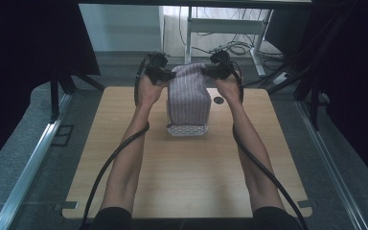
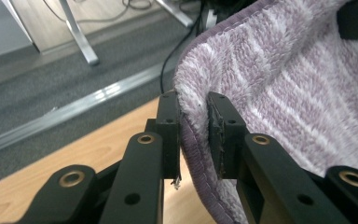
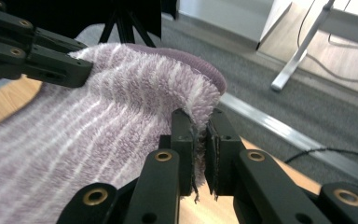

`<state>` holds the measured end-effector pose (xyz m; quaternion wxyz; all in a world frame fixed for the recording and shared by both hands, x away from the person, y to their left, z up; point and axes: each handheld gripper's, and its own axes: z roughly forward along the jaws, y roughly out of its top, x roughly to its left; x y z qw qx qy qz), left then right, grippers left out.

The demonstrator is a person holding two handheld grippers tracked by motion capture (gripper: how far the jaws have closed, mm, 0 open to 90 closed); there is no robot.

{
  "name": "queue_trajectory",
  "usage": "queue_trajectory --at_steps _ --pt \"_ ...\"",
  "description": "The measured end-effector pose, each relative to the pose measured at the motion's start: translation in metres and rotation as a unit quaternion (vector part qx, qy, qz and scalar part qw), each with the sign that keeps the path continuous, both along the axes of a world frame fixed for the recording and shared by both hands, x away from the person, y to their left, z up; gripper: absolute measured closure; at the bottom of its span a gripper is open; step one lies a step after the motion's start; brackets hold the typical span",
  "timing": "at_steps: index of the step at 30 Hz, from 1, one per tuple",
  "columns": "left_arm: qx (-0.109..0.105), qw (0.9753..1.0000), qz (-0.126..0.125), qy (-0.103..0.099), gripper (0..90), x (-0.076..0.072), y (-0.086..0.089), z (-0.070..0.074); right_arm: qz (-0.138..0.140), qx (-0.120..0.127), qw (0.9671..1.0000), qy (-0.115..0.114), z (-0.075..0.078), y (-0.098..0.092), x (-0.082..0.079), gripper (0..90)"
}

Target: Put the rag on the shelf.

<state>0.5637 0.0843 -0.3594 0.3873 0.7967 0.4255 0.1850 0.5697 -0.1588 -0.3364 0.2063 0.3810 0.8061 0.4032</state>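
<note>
Overhead, a rectangular light wooden desk [image 1: 187, 177] stands on grey carpeted floor [image 1: 24, 158], with dark curtains [image 1: 28, 43] at both sides and white metal table legs [image 1: 191, 33] with loose cables beyond its far edge. Two bare forearms reach in from the near edge toward the far half of the desk.

Held up between them is a purple and white striped terry towel [image 1: 188, 93]. It hangs from its two upper corners as a tall draped shape, and its lower end rests in or over a small white perforated plastic basket [image 1: 187, 129] near the middle of the desk. A small dark round spot [image 1: 219, 100] marks the desk surface just right of the towel.

At the upper left corner, the left gripper [image 2: 195, 135] has its black jaws closed on the towel's stitched purple hem. At the upper right corner, the right gripper [image 3: 200, 144] has its jaws pressed together on the fluffy edge, with loose threads hanging beneath them.
</note>
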Motion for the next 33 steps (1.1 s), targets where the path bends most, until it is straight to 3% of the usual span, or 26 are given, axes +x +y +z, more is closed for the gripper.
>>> queue_trajectory --at_steps 5,8,13,17,25,33 --pt "0.01 0.9996 -0.001 0.027 72.5 0.001 -0.002 -0.012 0.001 -0.005 0.9998 0.02 -0.015 -0.002 0.001 79.2" --pt "0.019 0.999 0.01 0.039 61.1 0.001 -0.001 -0.017 -0.001 -0.006 0.9994 0.033 -0.02 -0.004 0.003 70.7" --pt "0.004 0.9986 0.022 0.049 43.4 0.0 0.008 -0.02 -0.003 0.003 0.9986 0.052 -0.025 -0.011 0.004 58.3" --pt "-0.005 0.9988 0.021 0.044 35.6 -0.005 0.015 -0.017 0.0 0.009 0.9983 0.058 -0.03 -0.017 0.002 51.2" --pt "-0.021 0.9997 -0.001 0.012 25.0 -0.027 0.024 -0.004 0.014 0.036 0.9971 0.065 -0.031 -0.027 -0.01 40.3" --pt "-0.039 0.9987 -0.034 0.003 19.7 -0.047 0.027 0.002 0.027 0.049 0.9973 0.047 -0.024 -0.031 -0.029 33.0"
